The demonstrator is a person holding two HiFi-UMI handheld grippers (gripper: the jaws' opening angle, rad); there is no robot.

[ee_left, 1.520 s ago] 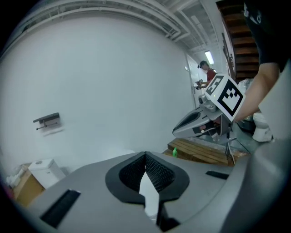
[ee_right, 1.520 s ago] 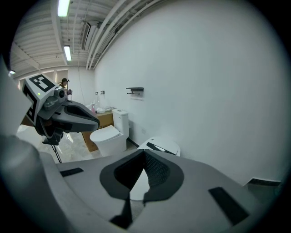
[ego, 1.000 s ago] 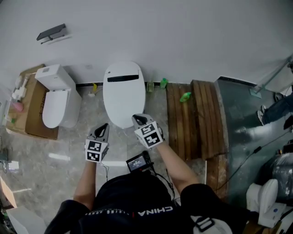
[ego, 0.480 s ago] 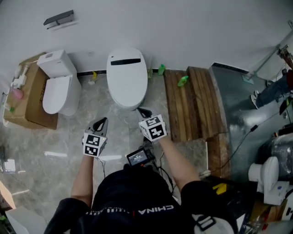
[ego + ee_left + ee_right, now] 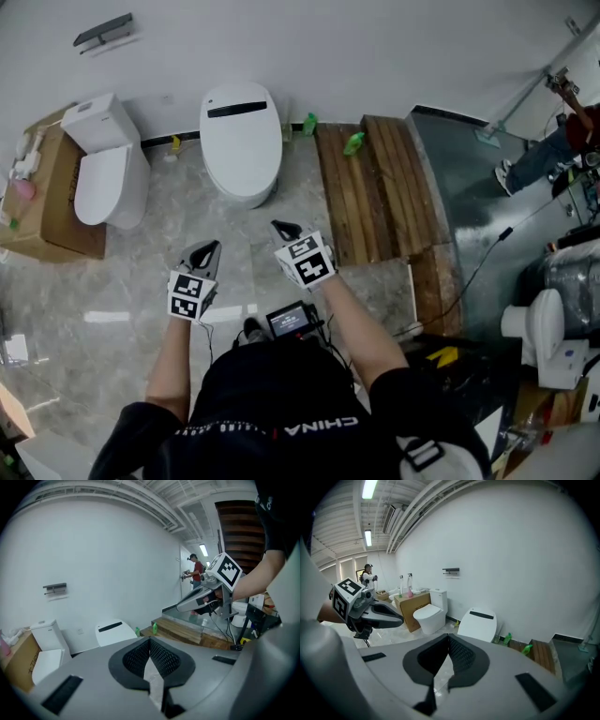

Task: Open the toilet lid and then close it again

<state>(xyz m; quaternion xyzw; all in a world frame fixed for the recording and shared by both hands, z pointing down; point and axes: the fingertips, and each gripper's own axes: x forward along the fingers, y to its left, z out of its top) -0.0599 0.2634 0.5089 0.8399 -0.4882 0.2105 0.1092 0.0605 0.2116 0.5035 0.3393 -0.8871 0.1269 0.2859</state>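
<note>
The white toilet (image 5: 241, 141) stands against the wall with its lid (image 5: 240, 131) down flat, a black strip near the lid's back end. Both grippers hang over the marble floor, well short of the toilet's front. My left gripper (image 5: 207, 247) is shut with nothing in it, and my right gripper (image 5: 280, 226) is shut and empty too. In the left gripper view the toilet (image 5: 115, 632) shows beyond the closed jaws (image 5: 150, 641). The right gripper view has the toilet (image 5: 478, 624) past its closed jaws (image 5: 449, 639).
A second white toilet (image 5: 101, 173) stands at the left beside a cardboard box (image 5: 42, 202). Wooden planks (image 5: 370, 187) lie right of the task toilet, with green bottles (image 5: 353, 142) at the wall. Metal flooring (image 5: 487, 216), cables and a person (image 5: 562, 131) are at the right.
Both grippers have drawn back from the toilet, which they nearly touched a second ago. The toilet now sits further up and left in the head view. The lid stays down.
</note>
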